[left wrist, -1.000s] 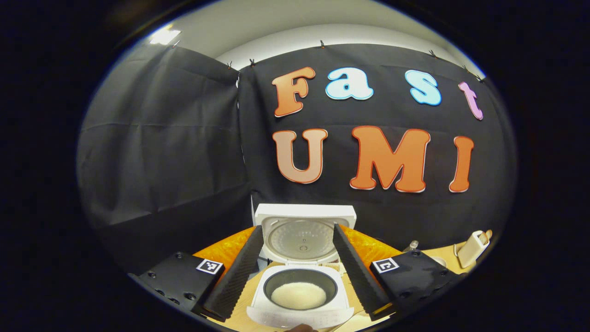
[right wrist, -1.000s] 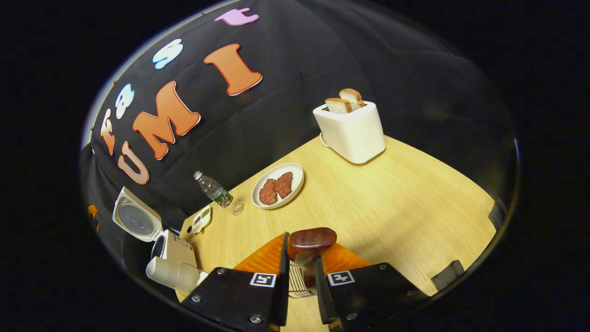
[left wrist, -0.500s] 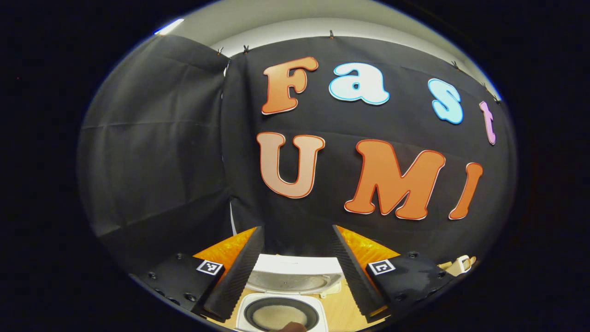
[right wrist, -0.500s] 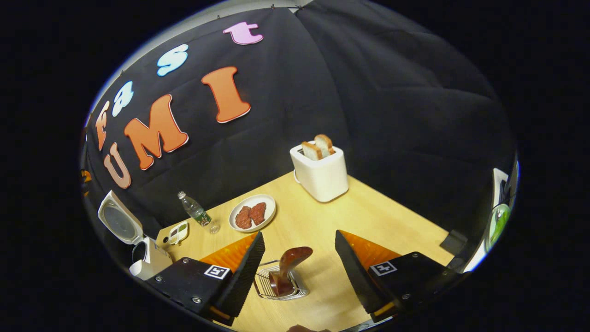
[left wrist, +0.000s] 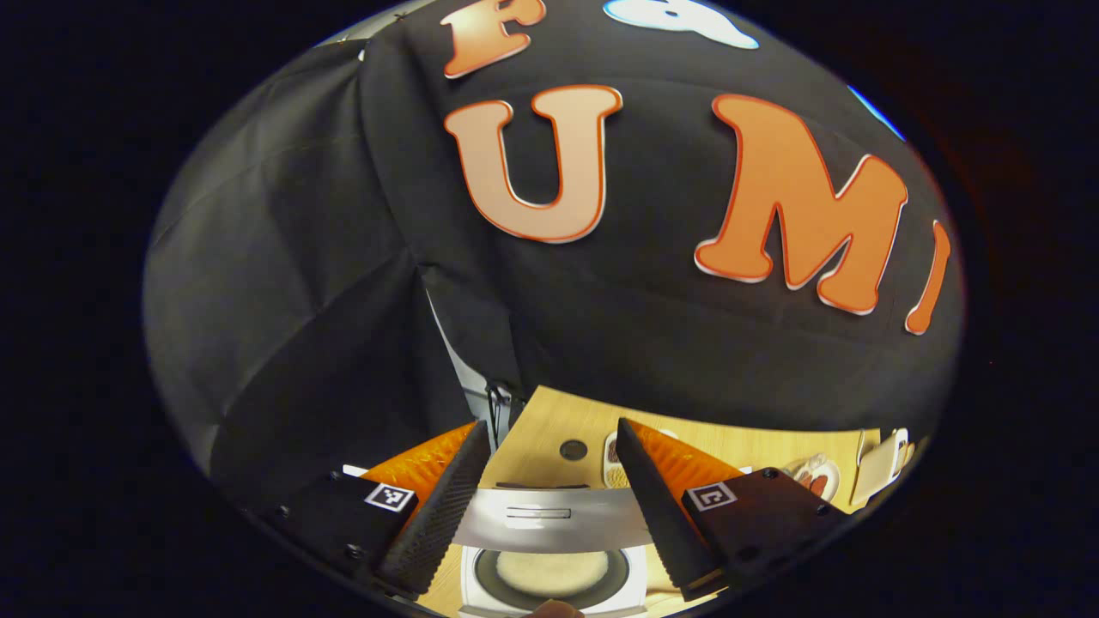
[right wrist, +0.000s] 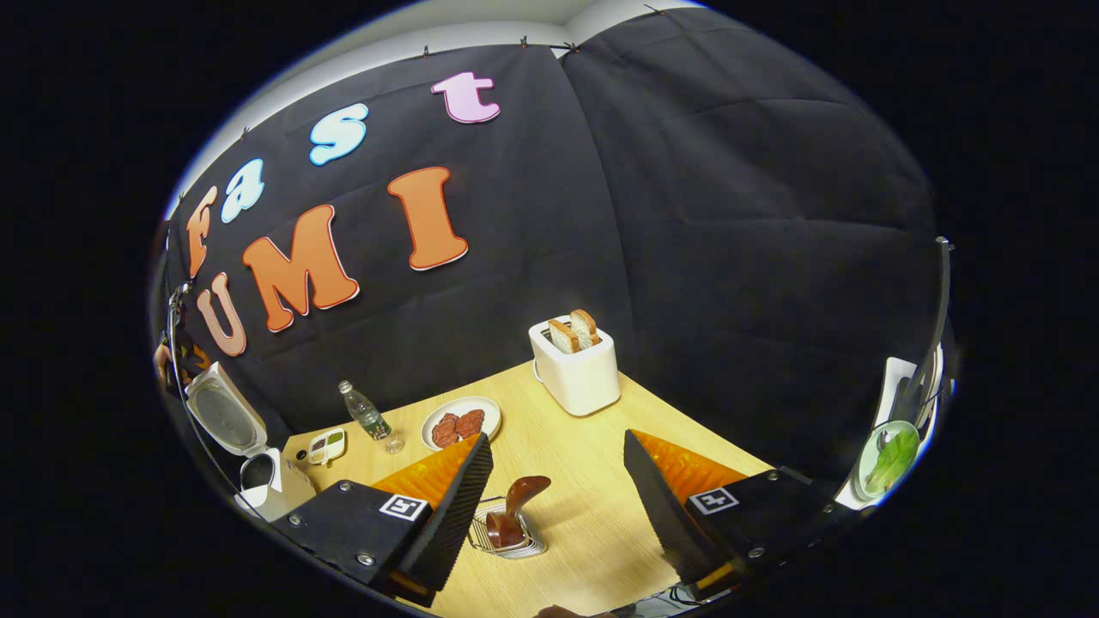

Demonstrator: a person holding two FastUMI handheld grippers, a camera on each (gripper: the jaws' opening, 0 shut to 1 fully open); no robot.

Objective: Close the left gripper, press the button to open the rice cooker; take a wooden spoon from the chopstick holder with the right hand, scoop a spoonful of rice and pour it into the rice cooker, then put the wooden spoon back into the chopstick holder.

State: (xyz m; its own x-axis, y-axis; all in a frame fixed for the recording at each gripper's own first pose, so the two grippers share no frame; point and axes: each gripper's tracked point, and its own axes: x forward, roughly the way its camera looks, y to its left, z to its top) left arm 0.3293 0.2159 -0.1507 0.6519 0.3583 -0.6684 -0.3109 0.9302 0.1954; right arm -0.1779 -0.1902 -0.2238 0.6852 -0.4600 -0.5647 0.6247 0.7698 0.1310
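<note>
The left gripper (left wrist: 545, 463) hung spread wide above the open rice cooker (left wrist: 549, 571), rice visible in its pot. The right gripper (right wrist: 554, 472) was spread too, empty, above the wooden spoon (right wrist: 515, 506) standing in the chopstick holder (right wrist: 506, 536) on the table (right wrist: 584, 524).

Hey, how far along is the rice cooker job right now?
Nearly finished, by the look of it. The rice cooker stands with its lid up and rice in the pot. The wooden spoon sits back in the chopstick holder. Nothing is in hand: the right gripper is open above the holder and the left gripper is open over the cooker. No step looks left.
</note>
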